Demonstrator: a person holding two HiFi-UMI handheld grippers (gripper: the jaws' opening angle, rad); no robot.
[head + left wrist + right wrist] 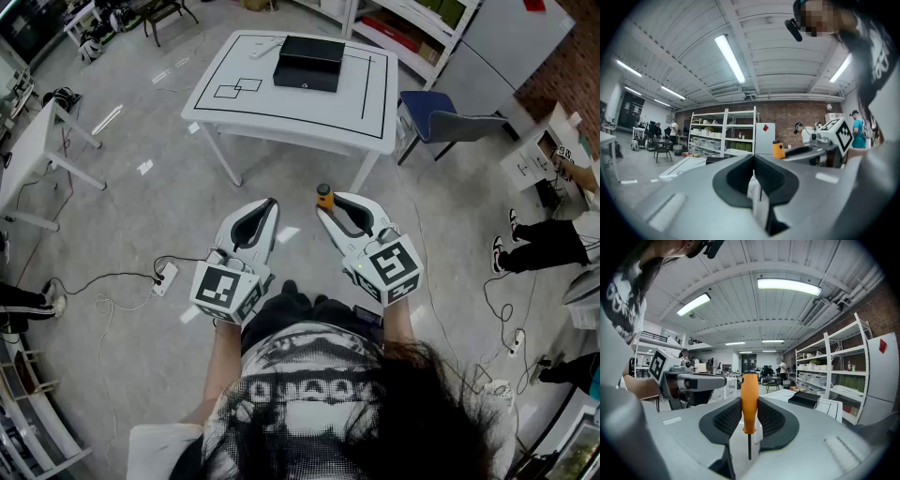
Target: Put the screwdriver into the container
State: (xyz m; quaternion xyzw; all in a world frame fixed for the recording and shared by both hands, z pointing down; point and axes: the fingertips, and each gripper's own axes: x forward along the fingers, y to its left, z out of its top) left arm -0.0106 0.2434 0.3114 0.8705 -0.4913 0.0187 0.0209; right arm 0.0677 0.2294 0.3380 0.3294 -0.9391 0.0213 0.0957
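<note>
Right gripper (334, 208): the screwdriver (749, 404) is pinched between its 2 dark ribbed pads (725, 420). In the right gripper view the handle is seen standing upright in the gap, with a pad against each side. The upper part of the handle rises above the pad tips. The shaft hangs below the handle, down the middle of the slot between the jaws.

Screwdriver, appearance: the handle is plain orange, smooth and roughly cylindrical, tapering slightly toward the lower end. It is topped by a dark cap, seen in the head view at the jaw tips. The shaft is thin, dark and straight. The blade type cannot be made out.

Left gripper (270, 202): its jaws are pressed together at the tips, and nothing is seen between them in the left gripper view. It is held just beside the right gripper, the 2 side by side in front of the person's body. The orange handle is also visible from the left gripper view, off to its right.

Position of the task items: the screwdriver is held in the air over the grey floor (150, 206), short of the near edge of the white table (281, 111). The container (309, 63), a black rectangular box, is seen resting on that table toward its far side. It lies well apart from both grippers. The tabletop is marked with black outline rectangles.
</note>
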